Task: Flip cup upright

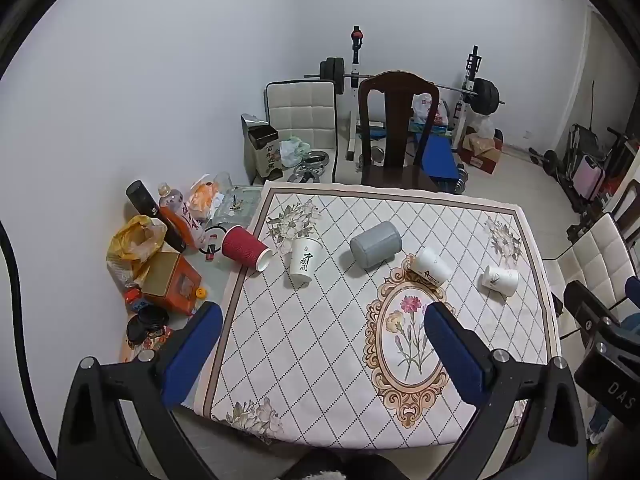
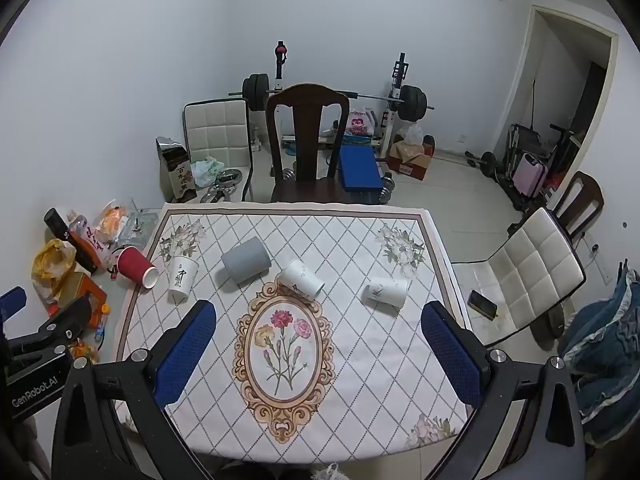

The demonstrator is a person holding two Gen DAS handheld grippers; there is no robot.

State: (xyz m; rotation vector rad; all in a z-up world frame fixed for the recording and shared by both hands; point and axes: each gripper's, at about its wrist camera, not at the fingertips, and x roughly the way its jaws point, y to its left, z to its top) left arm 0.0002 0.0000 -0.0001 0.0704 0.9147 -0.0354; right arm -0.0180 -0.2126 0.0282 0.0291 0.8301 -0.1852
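Several cups are on the patterned tablecloth (image 1: pixel 320 340) (image 2: pixel 360 360). A red cup (image 1: pixel 245 247) (image 2: pixel 136 266), a grey cup (image 1: pixel 375 244) (image 2: pixel 245 260) and two white cups (image 1: pixel 431 266) (image 1: pixel 500 280) (image 2: pixel 301 279) (image 2: pixel 386 291) lie on their sides. One white cup with black writing (image 1: pixel 305 260) (image 2: pixel 182 278) stands mouth-down. My left gripper (image 1: pixel 320 328) and right gripper (image 2: pixel 318 320) are both open, empty, and held above the near half of the table.
Bottles, bags and an orange box (image 1: pixel 172 280) crowd the table's left side. A dark wooden chair (image 1: pixel 394 132) (image 2: pixel 306 140) stands at the far edge, a white chair (image 2: pixel 528 276) with a phone at the right. Gym equipment fills the back.
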